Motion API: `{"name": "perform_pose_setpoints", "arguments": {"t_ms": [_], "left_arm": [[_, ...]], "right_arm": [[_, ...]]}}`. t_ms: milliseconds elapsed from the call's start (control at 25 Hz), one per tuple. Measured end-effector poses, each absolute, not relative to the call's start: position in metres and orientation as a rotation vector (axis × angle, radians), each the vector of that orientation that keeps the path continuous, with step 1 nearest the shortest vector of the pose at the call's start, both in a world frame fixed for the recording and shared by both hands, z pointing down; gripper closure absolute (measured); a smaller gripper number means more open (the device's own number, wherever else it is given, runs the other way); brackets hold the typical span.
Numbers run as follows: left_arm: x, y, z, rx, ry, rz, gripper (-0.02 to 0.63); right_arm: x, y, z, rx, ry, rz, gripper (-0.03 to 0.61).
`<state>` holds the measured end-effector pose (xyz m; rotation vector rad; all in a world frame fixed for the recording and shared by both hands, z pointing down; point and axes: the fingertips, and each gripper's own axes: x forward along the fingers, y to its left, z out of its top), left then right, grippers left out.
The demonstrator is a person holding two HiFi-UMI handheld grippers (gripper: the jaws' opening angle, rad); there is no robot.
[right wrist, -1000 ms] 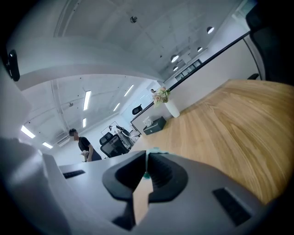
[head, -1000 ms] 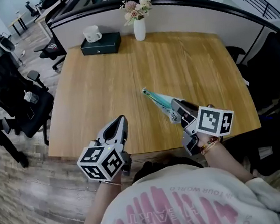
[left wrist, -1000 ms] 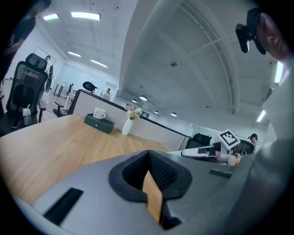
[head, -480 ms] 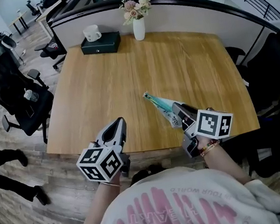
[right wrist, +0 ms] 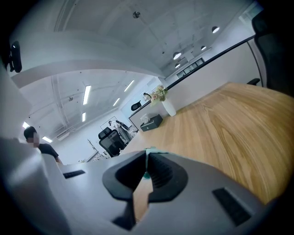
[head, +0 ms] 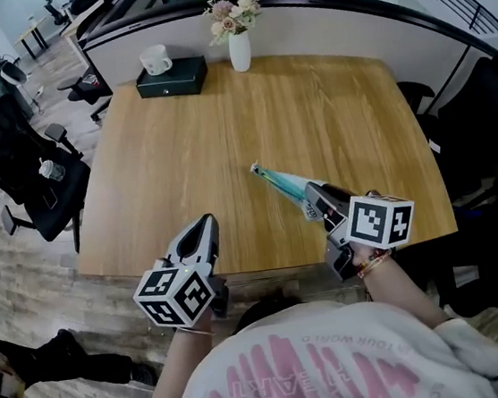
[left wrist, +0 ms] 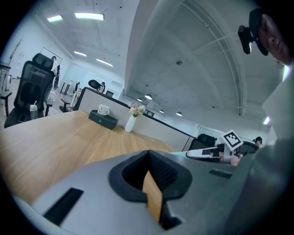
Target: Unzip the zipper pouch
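A slim teal zipper pouch [head: 280, 182] hangs edge-on over the wooden table [head: 173, 167], pointing away from me to the upper left. My right gripper [head: 311, 195] is shut on its near end. In the right gripper view a teal sliver of the pouch [right wrist: 146, 175] shows between the closed pads of that gripper [right wrist: 147, 155]. My left gripper [head: 207, 220] hovers by the table's front edge, shut with nothing in it. The left gripper view shows its jaws [left wrist: 148, 153] together, with the right gripper [left wrist: 210, 154] off to the right.
A white vase of flowers [head: 239, 49] and a dark box [head: 171, 77] with a white mug [head: 155, 59] on it stand at the table's far edge, against a partition. Black office chairs [head: 16, 168] stand left of the table, another dark chair [head: 486, 146] right.
Both grippers and the pouch keep nearly the same places. The head view has shifted slightly. A person on the floor at the left has moved toward the lower left.
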<state>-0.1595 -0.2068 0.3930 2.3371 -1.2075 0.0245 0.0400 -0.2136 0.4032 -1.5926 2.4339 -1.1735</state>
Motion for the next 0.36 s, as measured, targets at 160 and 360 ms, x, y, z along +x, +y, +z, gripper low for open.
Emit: {"name": "perform_pose_setpoints", "arguments": {"t_ms": [160,360], "left_arm": [[-0.1524,-0.2094,0.3906,2.338,-1.207,0.036,0.611],[-0.1507,-0.2142,0.3910,2.336,-1.214,0.028,0.611]], "right_arm": [[0.0467,-0.2145,0.4033,-1.589,2.438,-1.183,0.571],[0.0480,-0.2206,0.4027,-1.579,2.459,-1.172,0.571]]}}
